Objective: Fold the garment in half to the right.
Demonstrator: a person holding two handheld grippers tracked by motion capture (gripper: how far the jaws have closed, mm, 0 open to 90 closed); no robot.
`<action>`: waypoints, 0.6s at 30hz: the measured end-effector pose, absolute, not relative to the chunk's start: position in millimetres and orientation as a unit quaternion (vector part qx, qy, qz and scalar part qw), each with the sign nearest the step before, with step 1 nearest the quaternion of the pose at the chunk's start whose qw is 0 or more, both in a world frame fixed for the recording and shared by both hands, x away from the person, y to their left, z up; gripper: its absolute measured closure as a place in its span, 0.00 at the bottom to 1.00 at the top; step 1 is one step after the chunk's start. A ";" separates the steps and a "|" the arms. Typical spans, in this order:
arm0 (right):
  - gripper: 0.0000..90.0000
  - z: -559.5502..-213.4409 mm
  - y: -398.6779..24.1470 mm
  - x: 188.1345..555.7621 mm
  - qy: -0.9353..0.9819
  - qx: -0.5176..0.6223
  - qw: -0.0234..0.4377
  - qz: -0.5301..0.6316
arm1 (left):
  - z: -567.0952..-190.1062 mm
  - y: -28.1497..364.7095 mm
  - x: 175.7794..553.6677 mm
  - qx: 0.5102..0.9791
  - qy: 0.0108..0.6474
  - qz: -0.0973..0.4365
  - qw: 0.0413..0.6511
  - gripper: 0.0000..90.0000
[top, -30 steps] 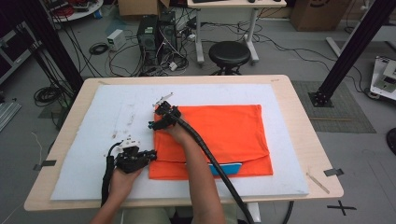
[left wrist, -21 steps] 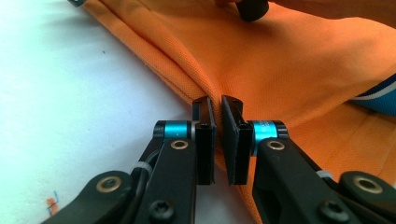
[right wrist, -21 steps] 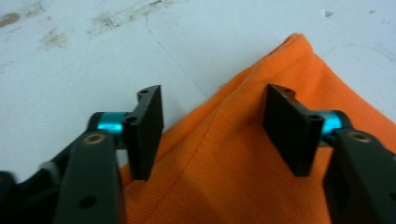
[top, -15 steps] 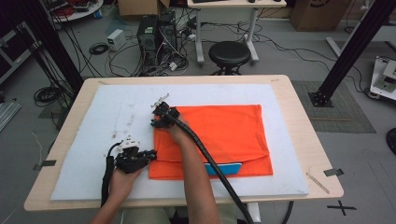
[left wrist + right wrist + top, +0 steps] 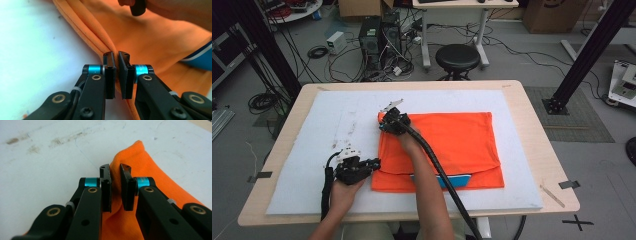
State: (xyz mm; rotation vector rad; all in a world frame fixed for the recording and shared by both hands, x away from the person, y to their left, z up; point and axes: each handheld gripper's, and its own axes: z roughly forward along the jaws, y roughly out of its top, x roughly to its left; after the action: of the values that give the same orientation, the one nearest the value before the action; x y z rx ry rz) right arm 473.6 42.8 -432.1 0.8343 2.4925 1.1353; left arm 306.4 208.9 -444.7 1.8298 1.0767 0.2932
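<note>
An orange shirt [image 5: 447, 147] lies folded flat on the white mat [image 5: 312, 165] that covers the table, toward the mat's right half. Its cloth is bright and smooth, with a doubled hem along its left edge, and a blue strip [image 5: 447, 181] peeks from under the fold near its front edge.

The left gripper [image 5: 373, 164] sits at the shirt's front left corner; in the left gripper view its jaws are pressed together on the doubled hem [image 5: 100, 32], which runs up between the pads.

The right gripper [image 5: 387, 121] is at the shirt's far left corner [image 5: 136, 150]. Its jaws have just been closing, and a raised ridge of orange cloth is pinched between them.
</note>
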 end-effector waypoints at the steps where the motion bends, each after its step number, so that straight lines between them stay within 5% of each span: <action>1: 0.91 -430.7 40.2 473.1 0.860 0.290 0.139 0.396 | -442.8 208.4 306.2 0.746 0.439 0.118 0.486 0.94; 18: 0.91 -402.0 -36.3 464.6 0.826 0.321 0.156 0.436 | -412.7 154.4 319.0 0.746 0.383 0.075 0.539 0.94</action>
State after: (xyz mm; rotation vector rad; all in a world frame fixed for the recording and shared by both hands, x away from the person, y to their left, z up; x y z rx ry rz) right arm 464.6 -36.3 -402.0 0.9191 2.3659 1.2485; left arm 319.0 154.4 -412.7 1.7740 0.9114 0.1772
